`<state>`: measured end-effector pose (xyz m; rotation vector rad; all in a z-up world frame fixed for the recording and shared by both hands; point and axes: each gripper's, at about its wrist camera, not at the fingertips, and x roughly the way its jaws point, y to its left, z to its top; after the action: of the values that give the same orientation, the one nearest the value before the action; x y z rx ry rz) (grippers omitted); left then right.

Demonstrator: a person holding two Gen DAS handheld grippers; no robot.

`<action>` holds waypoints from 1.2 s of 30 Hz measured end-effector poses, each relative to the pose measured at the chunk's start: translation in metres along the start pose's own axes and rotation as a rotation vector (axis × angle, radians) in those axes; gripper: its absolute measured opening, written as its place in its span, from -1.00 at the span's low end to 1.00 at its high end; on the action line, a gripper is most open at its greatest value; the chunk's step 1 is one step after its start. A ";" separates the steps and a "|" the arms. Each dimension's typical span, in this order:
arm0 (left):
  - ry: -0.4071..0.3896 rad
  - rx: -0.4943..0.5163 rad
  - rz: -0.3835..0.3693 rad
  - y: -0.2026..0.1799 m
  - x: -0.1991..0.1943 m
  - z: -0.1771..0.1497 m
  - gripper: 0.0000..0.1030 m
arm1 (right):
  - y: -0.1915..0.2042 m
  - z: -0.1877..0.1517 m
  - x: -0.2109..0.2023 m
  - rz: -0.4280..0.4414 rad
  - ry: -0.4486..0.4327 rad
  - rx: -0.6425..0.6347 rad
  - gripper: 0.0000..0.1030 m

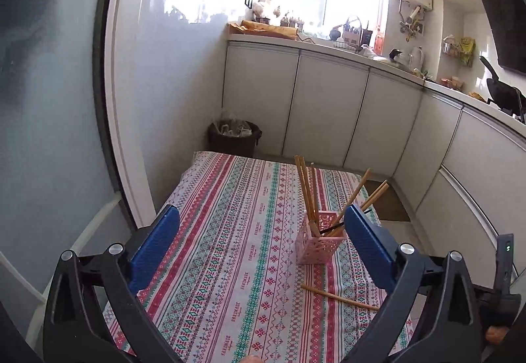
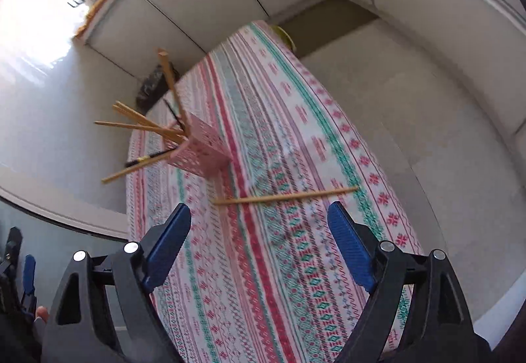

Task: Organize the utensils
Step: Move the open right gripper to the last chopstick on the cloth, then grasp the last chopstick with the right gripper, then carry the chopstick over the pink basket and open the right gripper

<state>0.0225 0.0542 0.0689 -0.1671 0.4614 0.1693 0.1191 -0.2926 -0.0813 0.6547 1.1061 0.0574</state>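
Observation:
A pink perforated holder [image 1: 320,239] [image 2: 200,149] stands on the striped tablecloth [image 1: 230,231] [image 2: 263,264]. Several wooden chopsticks [image 1: 307,189] [image 2: 144,126] and a black one lean out of it. A pair of loose wooden chopsticks [image 1: 338,295] [image 2: 286,196] lies flat on the cloth near the holder. My left gripper [image 1: 262,212] is open and empty, and the holder sits just inside its right finger [image 1: 365,238]. My right gripper [image 2: 259,209] is open and empty, tilted down over the cloth, with the loose chopsticks just beyond its fingertips.
White cabinets [image 1: 328,106] run behind and to the right of the table under a cluttered counter [image 1: 361,49]. A dark bin [image 1: 233,138] stands at the table's far left corner. A brown floor mat [image 1: 391,202] lies beyond the far right edge.

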 end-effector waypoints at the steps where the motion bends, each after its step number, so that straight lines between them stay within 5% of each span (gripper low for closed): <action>1: 0.004 -0.008 0.008 0.004 0.003 -0.005 0.86 | -0.011 0.001 0.013 0.006 0.046 0.051 0.61; 5: 0.061 -0.035 0.025 0.020 0.029 -0.028 0.86 | -0.048 -0.008 0.069 0.031 0.214 0.335 0.48; 8: 0.120 -0.045 0.013 0.031 0.048 -0.036 0.86 | -0.061 -0.012 0.087 -0.042 0.187 0.481 0.26; 12: 0.146 -0.074 -0.020 0.042 0.054 -0.035 0.86 | -0.056 -0.004 0.101 -0.129 0.147 0.642 0.26; 16: 0.159 -0.083 -0.044 0.048 0.054 -0.033 0.86 | -0.029 0.012 0.120 -0.294 0.153 0.641 0.33; 19: 0.172 -0.088 -0.053 0.053 0.055 -0.031 0.86 | 0.000 0.018 0.139 -0.471 0.173 0.519 0.34; 22: 0.174 -0.098 -0.064 0.059 0.053 -0.030 0.86 | 0.026 0.006 0.149 -0.606 0.154 0.308 0.09; 25: 0.167 -0.125 -0.063 0.071 0.048 -0.027 0.86 | 0.033 -0.013 0.142 -0.575 0.115 0.146 -0.50; 27: 0.171 -0.143 -0.066 0.078 0.045 -0.026 0.86 | 0.017 -0.026 0.131 -0.406 0.128 0.159 -0.83; 31: 0.198 -0.175 -0.075 0.087 0.046 -0.029 0.86 | 0.001 -0.050 0.099 -0.155 0.041 0.120 -0.88; 36: 0.226 -0.207 -0.068 0.094 0.050 -0.033 0.86 | 0.029 -0.062 0.051 -0.006 -0.091 -0.039 -0.88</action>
<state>0.0335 0.1452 0.0053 -0.4068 0.6619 0.1314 0.0990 -0.2224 -0.1249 0.6134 1.0167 0.0431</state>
